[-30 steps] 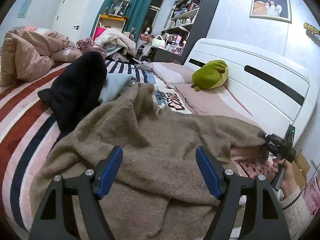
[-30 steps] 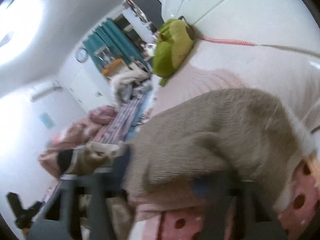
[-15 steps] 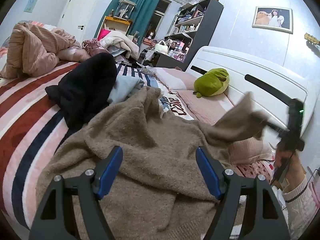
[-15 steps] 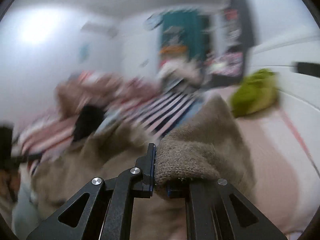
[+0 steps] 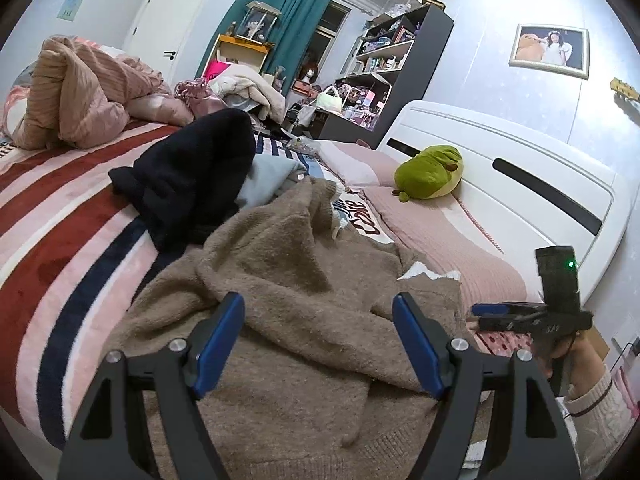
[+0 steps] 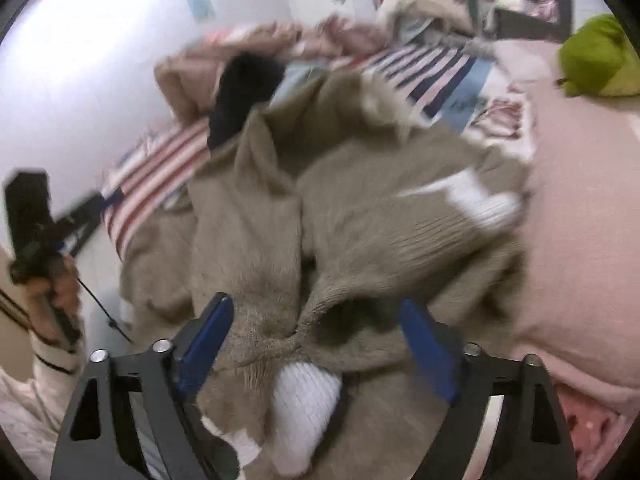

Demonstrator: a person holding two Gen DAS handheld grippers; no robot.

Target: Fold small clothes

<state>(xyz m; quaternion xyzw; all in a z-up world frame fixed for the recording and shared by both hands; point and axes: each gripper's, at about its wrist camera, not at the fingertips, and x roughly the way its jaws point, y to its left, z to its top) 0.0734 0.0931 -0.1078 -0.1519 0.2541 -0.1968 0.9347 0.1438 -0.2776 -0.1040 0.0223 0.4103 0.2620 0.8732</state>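
A brown fuzzy sweater (image 5: 288,300) with white patches lies rumpled on the striped bed, its right part folded over the middle. My left gripper (image 5: 318,340) is open and empty just above its near part. My right gripper (image 6: 320,344) is open over the sweater's folded sleeve (image 6: 320,320), with a white cuff (image 6: 304,396) between the jaws' base; it holds nothing. In the left wrist view the right gripper (image 5: 484,316) sits at the sweater's right edge.
A black garment (image 5: 188,184) and a light blue one (image 5: 268,176) lie beyond the sweater. A green plush (image 5: 430,172) rests on pink pillows (image 5: 440,240) by the white headboard (image 5: 520,176). A pink quilt (image 5: 80,92) is heaped at far left.
My right gripper carried the sweater's right side up and over, then opened and let it drop onto the middle. The left gripper stayed open and nearly still.
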